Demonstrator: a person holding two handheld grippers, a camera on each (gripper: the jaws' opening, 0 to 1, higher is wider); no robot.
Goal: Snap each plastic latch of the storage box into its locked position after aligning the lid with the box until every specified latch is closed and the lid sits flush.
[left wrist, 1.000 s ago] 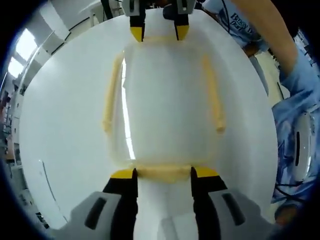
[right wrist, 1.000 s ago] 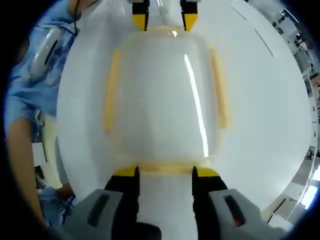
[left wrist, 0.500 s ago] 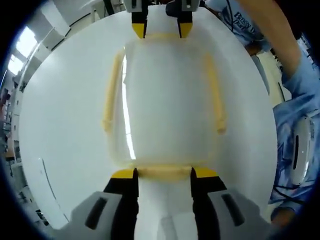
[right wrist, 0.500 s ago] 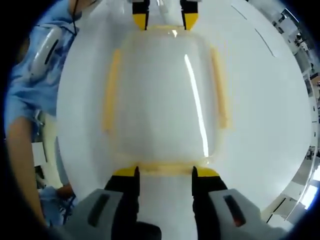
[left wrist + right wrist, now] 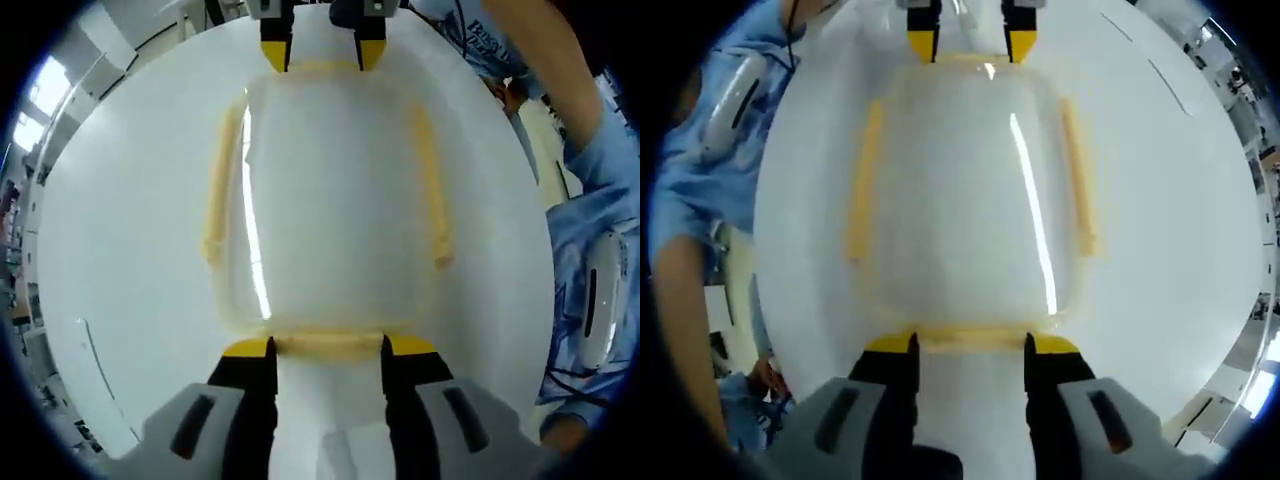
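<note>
A translucent storage box (image 5: 335,190) with its lid on lies on the white table, also seen as the box (image 5: 965,190) in the right gripper view. Pale yellow latches run along its long sides (image 5: 222,185) (image 5: 430,190). My left gripper (image 5: 328,347) is open, its yellow tips flanking the near end latch (image 5: 328,344). At the opposite end my right gripper (image 5: 322,55) straddles the far end latch. In its own view the right gripper (image 5: 970,343) is open around that latch (image 5: 970,336), with the left gripper (image 5: 971,45) at the top.
The round white table (image 5: 120,230) extends well beyond the box on both long sides. A person in a blue sleeve (image 5: 600,200) stands at the table's edge, seen as the sleeve (image 5: 710,150) in the right gripper view. Room fittings lie past the rim.
The left gripper view has shifted very slightly. The box, its lid and both grippers keep their places.
</note>
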